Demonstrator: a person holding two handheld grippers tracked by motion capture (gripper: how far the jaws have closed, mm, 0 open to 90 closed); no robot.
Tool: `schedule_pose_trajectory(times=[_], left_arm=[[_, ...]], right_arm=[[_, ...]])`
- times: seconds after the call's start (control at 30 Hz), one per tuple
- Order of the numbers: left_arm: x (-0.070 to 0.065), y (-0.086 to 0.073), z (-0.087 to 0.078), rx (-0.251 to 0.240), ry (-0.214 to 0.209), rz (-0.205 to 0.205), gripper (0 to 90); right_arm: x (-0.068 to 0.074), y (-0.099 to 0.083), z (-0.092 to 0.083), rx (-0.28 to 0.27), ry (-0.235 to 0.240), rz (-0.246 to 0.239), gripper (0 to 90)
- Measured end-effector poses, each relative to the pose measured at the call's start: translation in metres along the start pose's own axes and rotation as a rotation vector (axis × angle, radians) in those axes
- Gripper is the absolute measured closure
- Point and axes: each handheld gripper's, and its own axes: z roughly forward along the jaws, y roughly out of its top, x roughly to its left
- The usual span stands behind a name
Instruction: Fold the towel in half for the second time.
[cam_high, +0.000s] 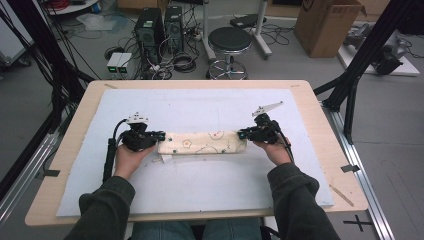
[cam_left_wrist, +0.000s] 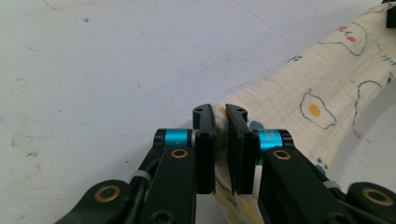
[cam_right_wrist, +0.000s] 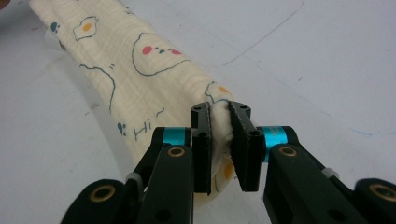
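Left gripper (cam_high: 161, 136): jaws pinched tight on the left end of the cloth (cam_high: 202, 142), fabric squeezed between the pads.
Cloth: cream, egg-printed, folded into a long band stretched left to right across the middle of the white mat (cam_high: 200, 185).
Right gripper (cam_high: 242, 133): jaws clamped on the cloth's right end, fabric bunched between them.

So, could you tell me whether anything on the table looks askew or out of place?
Only a small thing: a white tag pokes out under the left end of the folded cloth. The left gripper and right gripper each pinch an end, and the cloth hangs evenly.
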Motion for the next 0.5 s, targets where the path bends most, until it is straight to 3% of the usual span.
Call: schedule_pose_trajectory(times=[0.17, 0.5], left_arm=[[0.001, 0.009, 0.006, -0.011, 0.016, 0.008, 82.2], [0.013, 0.005, 0.024, -0.027, 0.047, -0.060, 82.2]], right_arm=[[-0.007, 0.003, 0.004, 0.009, -0.019, 0.015, 79.5], [-0.025, 0.006, 0.020, 0.008, -0.054, 0.066, 79.5]])
